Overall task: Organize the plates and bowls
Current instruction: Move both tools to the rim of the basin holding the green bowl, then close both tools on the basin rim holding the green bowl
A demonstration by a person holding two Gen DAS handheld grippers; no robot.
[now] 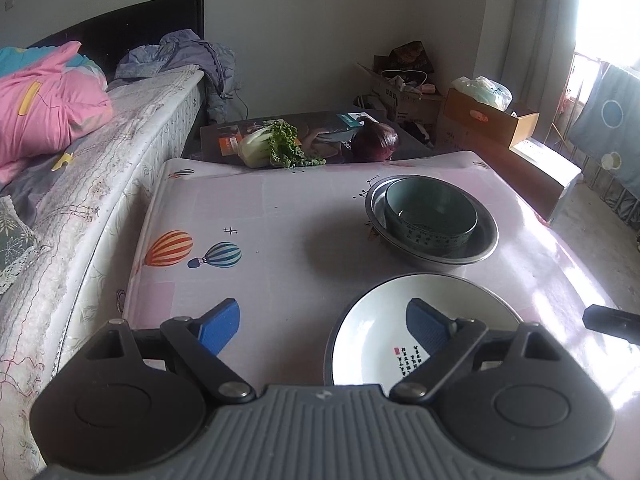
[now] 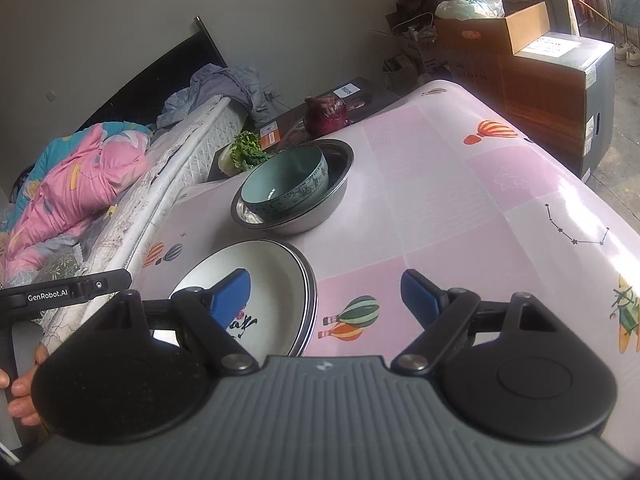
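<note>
While both grippers, left point(image 1: 324, 326) and right point(image 2: 326, 298), gape wide and empty, take the glazed plates point(image 2: 276, 268) by the rim; they're probably slippery, stiff, breakable.

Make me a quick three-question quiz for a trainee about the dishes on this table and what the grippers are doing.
1. True or false: the green bowl sits inside the metal basin.
2. Which lies nearer the grippers: A) the white plate stack B) the metal basin C) the cabbage?
3. Fill in: the jaws of the left gripper and right gripper are both ____ and hold nothing.

Key: 1 true; 2 A; 3 open.
</note>
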